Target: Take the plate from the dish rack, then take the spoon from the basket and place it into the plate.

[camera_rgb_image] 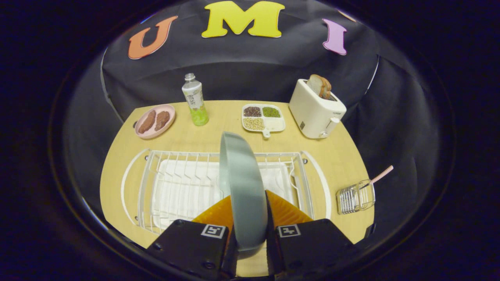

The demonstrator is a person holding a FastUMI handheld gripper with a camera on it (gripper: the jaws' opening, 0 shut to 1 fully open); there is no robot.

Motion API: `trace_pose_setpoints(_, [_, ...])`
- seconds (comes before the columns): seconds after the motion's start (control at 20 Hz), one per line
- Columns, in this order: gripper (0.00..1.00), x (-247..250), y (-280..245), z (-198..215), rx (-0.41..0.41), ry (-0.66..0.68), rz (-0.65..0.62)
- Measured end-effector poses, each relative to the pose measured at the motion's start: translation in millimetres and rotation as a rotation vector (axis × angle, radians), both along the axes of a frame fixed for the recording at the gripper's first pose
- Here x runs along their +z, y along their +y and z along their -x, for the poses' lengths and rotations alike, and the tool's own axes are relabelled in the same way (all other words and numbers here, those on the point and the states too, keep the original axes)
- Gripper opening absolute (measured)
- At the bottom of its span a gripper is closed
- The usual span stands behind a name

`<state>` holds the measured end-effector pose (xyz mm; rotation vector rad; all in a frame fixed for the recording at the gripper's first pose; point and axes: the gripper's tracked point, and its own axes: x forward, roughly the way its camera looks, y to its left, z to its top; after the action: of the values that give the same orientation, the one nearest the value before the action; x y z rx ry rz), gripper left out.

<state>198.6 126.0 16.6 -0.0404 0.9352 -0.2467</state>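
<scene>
The gripper (249,218) is clamped on the grey plate (242,187), held edge-up between both fingers above the dish rack (175,183). The spoon (379,176) sits in its basket (356,198) off to the gripper's right — handle slanting up and away — so a clear patch of desk (336,148) comes first.

The grey round plate (242,187) stands on edge between the tongs (250,218), both fingers pressing it, above the white wire dish rack (175,187) on the wooden bench (336,152). The small wire basket (356,198) holding the pink-handled spoon (381,175) sits right of the rack. Behind the rack stand the pink plate of brown food (155,120), clear plastic bottle (195,100), white divided dish of beans (263,117) and white toaster (315,109), left to right.
</scene>
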Motion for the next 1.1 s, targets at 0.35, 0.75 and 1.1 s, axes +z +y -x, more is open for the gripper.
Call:
trace_pose_setpoints(0.35, [0.32, 23.2, -2.0, 21.0, 0.019, -0.072, -0.034])
trace_pose_setpoints(0.75, [0.32, 40.2, -6.3, 127.2, 0.054, -0.242, -0.327])
trace_pose_setpoints(1.1, [0.32, -23.2, -26.5, 226.6, 0.061, -0.274, -0.566])
